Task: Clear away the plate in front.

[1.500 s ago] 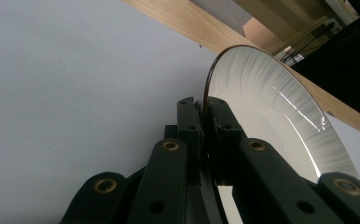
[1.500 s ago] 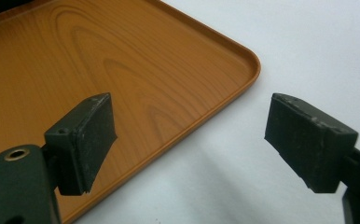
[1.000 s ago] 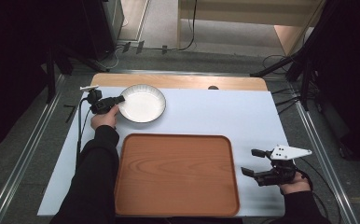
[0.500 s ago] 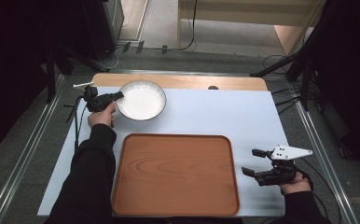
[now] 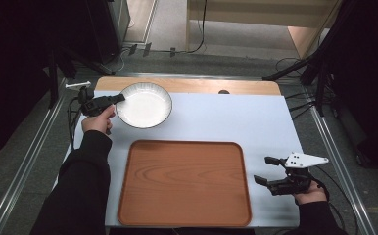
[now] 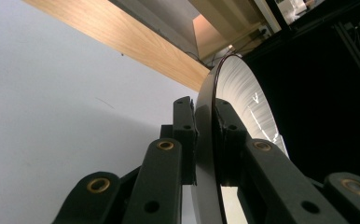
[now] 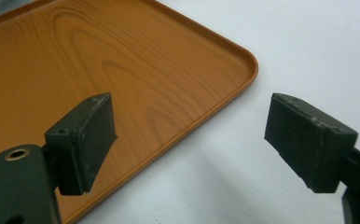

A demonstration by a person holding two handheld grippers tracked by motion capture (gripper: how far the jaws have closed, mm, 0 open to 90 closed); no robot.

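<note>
Two grippers going: left gripper (image 5: 120, 97) upper left of the frame, clamped on the white bowl's (image 5: 144, 105) rim, bowl tipped up in its own view. Right gripper (image 5: 266, 170) lower right, jaws wide, beside the wooden tray (image 5: 184, 182).

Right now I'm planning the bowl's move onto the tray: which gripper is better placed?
Left. The left gripper already clamps the bowl rim; the right gripper is open beside the tray.
</note>
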